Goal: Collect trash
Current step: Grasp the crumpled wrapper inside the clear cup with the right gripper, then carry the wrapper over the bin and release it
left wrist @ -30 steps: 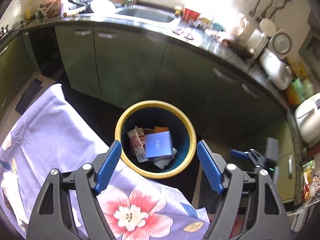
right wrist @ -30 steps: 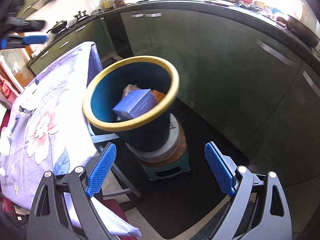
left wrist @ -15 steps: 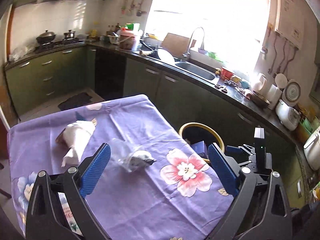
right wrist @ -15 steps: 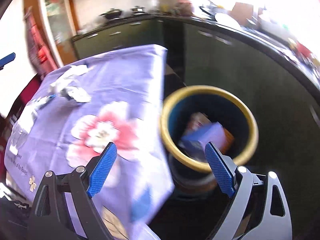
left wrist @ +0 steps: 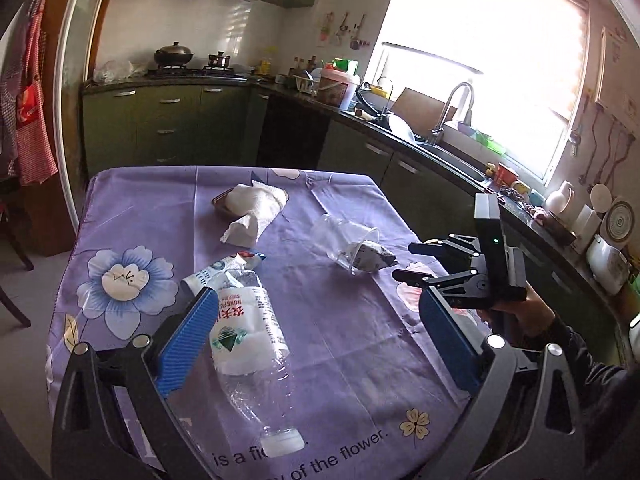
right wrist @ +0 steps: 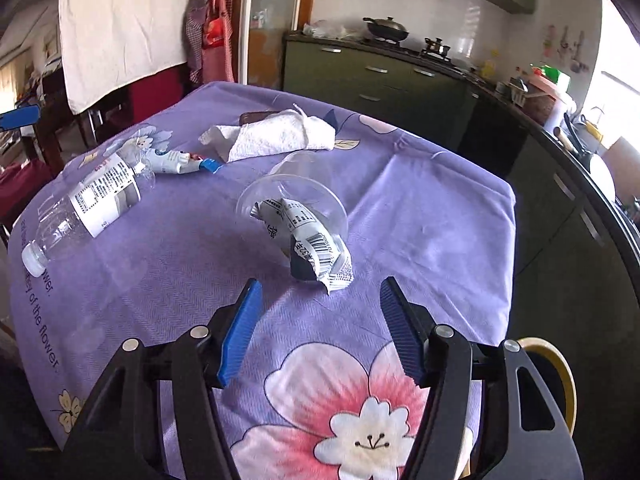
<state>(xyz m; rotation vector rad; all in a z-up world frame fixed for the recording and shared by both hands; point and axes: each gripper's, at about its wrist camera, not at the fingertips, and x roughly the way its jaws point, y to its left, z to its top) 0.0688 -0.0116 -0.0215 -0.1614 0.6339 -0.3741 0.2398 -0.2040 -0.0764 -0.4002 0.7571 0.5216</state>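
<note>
Trash lies on the purple flowered tablecloth (left wrist: 340, 320). An empty clear water bottle (left wrist: 248, 340) lies between my open left gripper's (left wrist: 316, 332) fingers, cap toward me; it also shows in the right wrist view (right wrist: 84, 204). A tipped clear plastic cup (right wrist: 304, 196) holds a crumpled wrapper (right wrist: 316, 248), just ahead of my open, empty right gripper (right wrist: 320, 324). The cup also shows in the left wrist view (left wrist: 344, 240). A white paper towel (left wrist: 252, 208) lies further back, and a small flattened tube (right wrist: 180, 158) beside the bottle.
The yellow-rimmed bin (right wrist: 560, 384) stands off the table's right edge, below my right gripper. Green kitchen cabinets (left wrist: 168, 128) and a counter with a sink (left wrist: 452, 148) run behind and to the right. Chairs and hanging cloth (right wrist: 120, 20) stand at the left.
Both grippers have swung away from the bin and back over the table. The left now hangs over the bottle, the right faces the cup. Both stay open and empty.
</note>
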